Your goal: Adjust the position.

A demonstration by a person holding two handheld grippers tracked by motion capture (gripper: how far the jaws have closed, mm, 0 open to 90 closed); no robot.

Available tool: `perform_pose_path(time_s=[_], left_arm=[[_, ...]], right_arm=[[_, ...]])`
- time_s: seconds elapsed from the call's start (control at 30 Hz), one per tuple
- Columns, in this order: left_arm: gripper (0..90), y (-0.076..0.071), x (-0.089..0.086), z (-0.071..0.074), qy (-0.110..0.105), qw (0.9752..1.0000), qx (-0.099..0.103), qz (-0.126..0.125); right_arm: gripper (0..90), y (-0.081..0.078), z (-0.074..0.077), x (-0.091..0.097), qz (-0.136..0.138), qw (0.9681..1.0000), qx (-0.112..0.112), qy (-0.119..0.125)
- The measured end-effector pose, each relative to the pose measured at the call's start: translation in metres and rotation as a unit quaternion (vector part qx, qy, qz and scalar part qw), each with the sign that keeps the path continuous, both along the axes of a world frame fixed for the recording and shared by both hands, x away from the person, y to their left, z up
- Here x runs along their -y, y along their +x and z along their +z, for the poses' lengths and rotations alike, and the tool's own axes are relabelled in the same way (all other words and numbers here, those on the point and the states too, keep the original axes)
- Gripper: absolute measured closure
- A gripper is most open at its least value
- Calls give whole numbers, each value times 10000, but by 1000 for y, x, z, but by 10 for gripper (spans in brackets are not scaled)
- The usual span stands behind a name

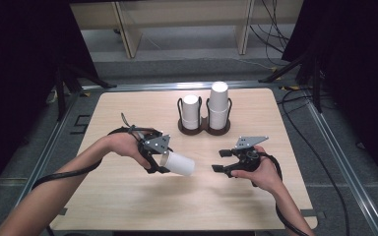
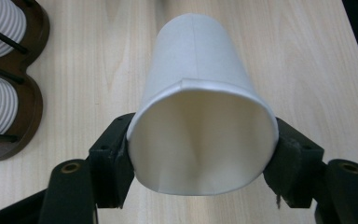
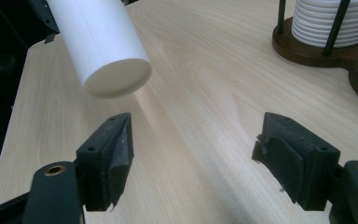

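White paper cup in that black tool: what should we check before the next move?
1. Left tool clamps the white paper cup at its rim: ok.
2. Rim round: not ok, slightly squashed.
3. Right tool open and empty: ok.
4. Cup's closed bottom faces the right tool: ok.
5. Dark wooden double cup holder stands apart from both tools: ok.
6. Light wooden table bare under the cup: ok.

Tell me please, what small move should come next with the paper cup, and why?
Probably the right gripper should ease toward the closed bottom of the paper cup. The left gripper clamps the cup by its rim end, lying level above the table, bottom pointing at the right gripper, whose jaws stand open and empty just short of it.
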State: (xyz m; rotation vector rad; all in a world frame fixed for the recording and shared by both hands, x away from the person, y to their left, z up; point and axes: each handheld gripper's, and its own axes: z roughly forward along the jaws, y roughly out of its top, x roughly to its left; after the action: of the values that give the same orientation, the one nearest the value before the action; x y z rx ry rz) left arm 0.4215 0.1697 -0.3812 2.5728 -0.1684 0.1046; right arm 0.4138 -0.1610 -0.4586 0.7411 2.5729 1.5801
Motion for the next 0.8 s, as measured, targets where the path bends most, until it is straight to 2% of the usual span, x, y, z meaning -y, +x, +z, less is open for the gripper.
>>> perform_pose_path(time_s=[0.13, 0.17, 0.2, 0.23, 0.27, 0.37, 0.4, 0.43, 0.53, 0.67, 0.73, 0.77, 0.8], left_arm=[[330, 0, 1, 3, 80, 9999, -14, -60], [330, 0, 2, 4, 109, 9999, -10, -79], [331, -1, 3, 4, 153, 9998, -3, -111], [331, -1, 3, 6, 217, 9997, 5, -129], [332, -1, 4, 6, 233, 9996, 1, -137], [333, -1, 5, 9, 356, 9992, 26, -191], [333, -1, 5, 9, 371, 9991, 14, -187], [333, -1, 6, 9, 389, 9990, 29, -200], [333, -1, 6, 9, 459, 9988, 27, -196], [333, 1, 6, 8, 523, 9984, 12, -193], [333, 1, 7, 8, 576, 9981, 33, -196], [333, 2, 7, 8, 596, 9980, 34, -195], [333, 2, 7, 8, 621, 9979, 18, -200]], right_arm=[[266, 0, 1, -1, -18, 10000, 2, -24], [265, -1, 1, -2, 33, 10000, -58, -39], [266, 0, 1, -3, 67, 9999, 8, -79], [266, -3, 2, -4, 16, 9998, -210, -70], [266, 0, 1, -4, 109, 9999, -20, -117], [266, -2, 3, -6, 77, 9998, -159, -118], [266, 0, 3, -6, 174, 9998, -47, -112], [266, 0, 3, -6, 140, 9998, -26, -141], [266, -1, 3, -7, 163, 9997, -89, -166], [266, -1, 4, -8, 197, 9995, -9, -247], [266, -2, 4, -9, 217, 9995, -96, -228], [265, 0, 4, -9, 271, 9993, 47, -262], [266, 0, 4, -9, 270, 9993, 36, -274]])
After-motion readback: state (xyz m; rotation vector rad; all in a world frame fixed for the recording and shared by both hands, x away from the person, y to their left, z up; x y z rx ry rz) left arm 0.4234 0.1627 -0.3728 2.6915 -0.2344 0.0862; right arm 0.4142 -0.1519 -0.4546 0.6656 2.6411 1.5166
